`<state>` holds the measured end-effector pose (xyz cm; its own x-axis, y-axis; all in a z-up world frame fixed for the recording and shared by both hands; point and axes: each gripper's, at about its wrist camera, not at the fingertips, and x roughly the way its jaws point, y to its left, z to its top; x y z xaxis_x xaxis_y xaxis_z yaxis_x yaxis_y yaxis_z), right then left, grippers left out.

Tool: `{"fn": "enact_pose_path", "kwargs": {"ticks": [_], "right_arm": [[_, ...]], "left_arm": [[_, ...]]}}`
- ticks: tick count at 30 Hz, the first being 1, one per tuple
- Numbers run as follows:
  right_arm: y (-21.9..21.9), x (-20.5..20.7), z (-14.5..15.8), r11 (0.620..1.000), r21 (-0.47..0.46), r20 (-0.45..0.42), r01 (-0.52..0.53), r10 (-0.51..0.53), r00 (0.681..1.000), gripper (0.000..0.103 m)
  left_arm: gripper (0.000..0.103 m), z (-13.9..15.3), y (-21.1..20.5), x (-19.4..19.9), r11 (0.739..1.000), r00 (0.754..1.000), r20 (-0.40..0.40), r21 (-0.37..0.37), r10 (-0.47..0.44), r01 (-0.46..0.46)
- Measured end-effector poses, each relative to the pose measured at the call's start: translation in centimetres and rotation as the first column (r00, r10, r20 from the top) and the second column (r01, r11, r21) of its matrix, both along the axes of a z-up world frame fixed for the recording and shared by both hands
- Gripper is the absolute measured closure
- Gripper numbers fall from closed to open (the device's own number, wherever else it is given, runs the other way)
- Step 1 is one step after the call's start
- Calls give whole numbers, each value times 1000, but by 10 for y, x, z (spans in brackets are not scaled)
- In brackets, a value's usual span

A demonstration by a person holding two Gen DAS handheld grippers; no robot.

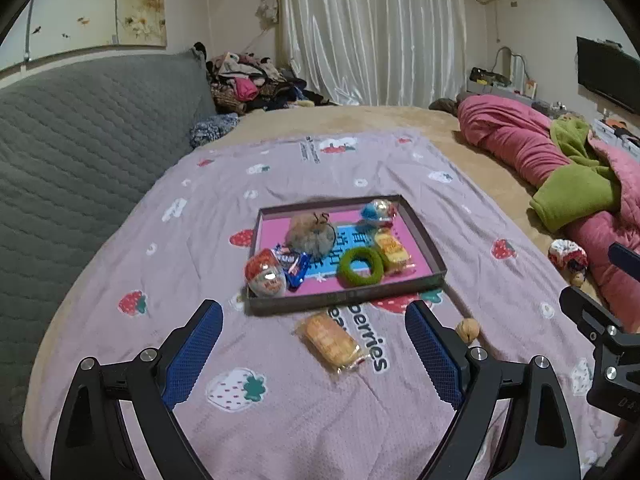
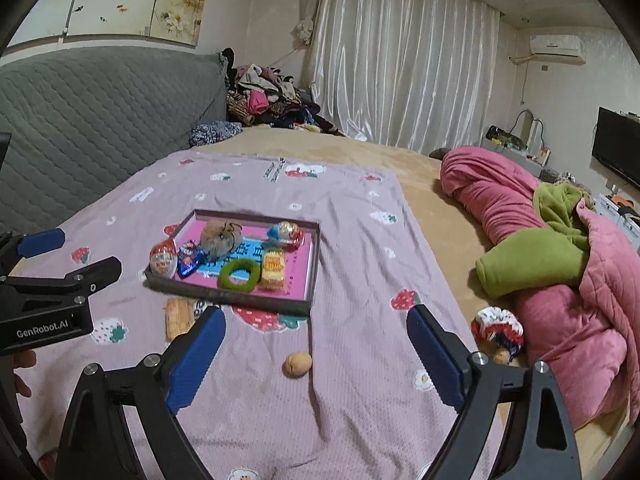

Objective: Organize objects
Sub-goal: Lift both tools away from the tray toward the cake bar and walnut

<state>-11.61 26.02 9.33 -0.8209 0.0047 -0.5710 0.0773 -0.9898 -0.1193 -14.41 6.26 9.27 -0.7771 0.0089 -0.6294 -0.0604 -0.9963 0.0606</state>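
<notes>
A shallow pink-lined tray lies on the strawberry-print sheet. It holds a green ring, a yellow snack pack, a fuzzy pouch, two foil eggs and a blue wrapper. In front of the tray lie a wrapped orange cake and a walnut. My left gripper is open just over the cake. My right gripper is open, with the walnut lying low between its fingers, untouched.
A pink and green quilt is bundled along the right of the bed. A small red-and-white knitted item lies beside it. A grey quilted headboard rises on the left, with a clothes pile behind.
</notes>
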Motion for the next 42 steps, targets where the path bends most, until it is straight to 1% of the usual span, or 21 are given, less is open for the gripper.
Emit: {"fn": "enact_pose_path", "kwargs": {"ticks": [8,16,24,29,36,42], "right_arm": [[7,-2,-26,999,-31,20,-6,7,1000,11],[0,-10,-59,999,16,47,-33,32,998,11],[2,-31,-93,1000,15,108,-25,23,994,11],[1,-41,-107,999,21,130,-32,29,991,11],[-1,-57,-126,999,35,157,-24,18,987,11],[5,-69,-138,1000,12,182,-8,5,983,11]], "left_arm": [[10,-26,8,-6,1000,999,36,-14,-10,11],[10,-57,13,-19,1000,997,78,-16,-18,19],[10,-89,16,-39,1000,992,122,-15,-12,14],[10,-107,19,-51,1000,989,148,-16,-14,16],[10,-123,22,-65,1000,985,173,-19,-11,15],[10,-135,22,-74,1000,982,188,-16,-7,10]]}}
